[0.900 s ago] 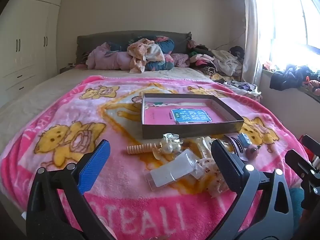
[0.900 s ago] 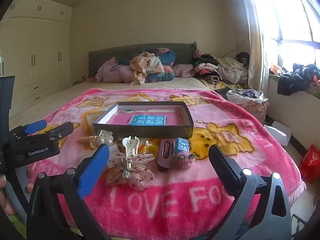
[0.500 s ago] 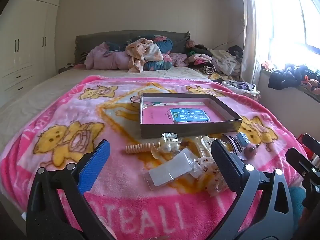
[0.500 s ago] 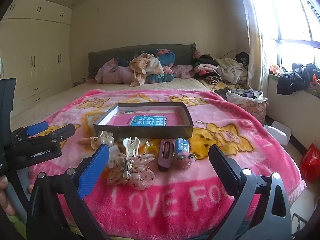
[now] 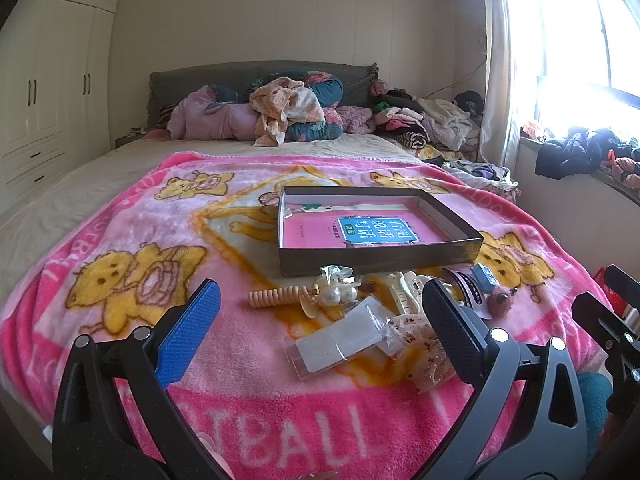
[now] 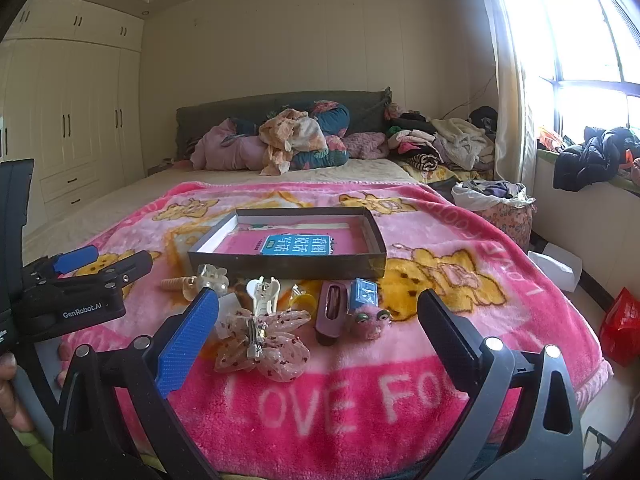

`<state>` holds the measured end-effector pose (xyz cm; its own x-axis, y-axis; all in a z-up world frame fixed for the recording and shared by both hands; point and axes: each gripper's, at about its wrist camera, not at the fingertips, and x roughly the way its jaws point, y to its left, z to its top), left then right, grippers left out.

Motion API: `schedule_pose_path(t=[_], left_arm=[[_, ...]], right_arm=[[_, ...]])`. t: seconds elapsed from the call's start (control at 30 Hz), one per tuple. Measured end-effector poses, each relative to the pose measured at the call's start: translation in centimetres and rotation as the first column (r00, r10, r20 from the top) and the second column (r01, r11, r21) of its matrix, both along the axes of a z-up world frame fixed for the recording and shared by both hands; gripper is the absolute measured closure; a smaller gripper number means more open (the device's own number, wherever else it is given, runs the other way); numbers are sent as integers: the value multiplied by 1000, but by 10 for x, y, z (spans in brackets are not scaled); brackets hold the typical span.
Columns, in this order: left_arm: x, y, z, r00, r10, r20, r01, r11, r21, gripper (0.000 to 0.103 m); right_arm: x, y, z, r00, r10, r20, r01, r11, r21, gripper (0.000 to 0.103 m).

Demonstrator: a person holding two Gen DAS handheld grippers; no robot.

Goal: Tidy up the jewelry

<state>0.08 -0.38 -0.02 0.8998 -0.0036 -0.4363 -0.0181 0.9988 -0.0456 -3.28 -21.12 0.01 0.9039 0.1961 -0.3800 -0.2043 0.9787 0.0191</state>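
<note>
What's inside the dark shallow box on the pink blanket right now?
Inside the box lies a pink book with a blue title label, flat on the bottom. No hair accessories are in it. Whatever is under the book is covered.

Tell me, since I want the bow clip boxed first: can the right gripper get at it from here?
Probably yes. The right gripper stands open and empty, and the bow clip lies in the open on the blanket directly ahead, nothing on top of it.
</note>
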Motion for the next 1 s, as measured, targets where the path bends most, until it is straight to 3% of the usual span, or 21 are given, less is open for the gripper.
schedule_pose_path(t=[1.0], left_arm=[[2, -1, -1, 1000, 1, 1, -1, 1000, 4, 11]], right_arm=[[1, 7, 6, 1000, 3, 5, -3, 1000, -2, 6]])
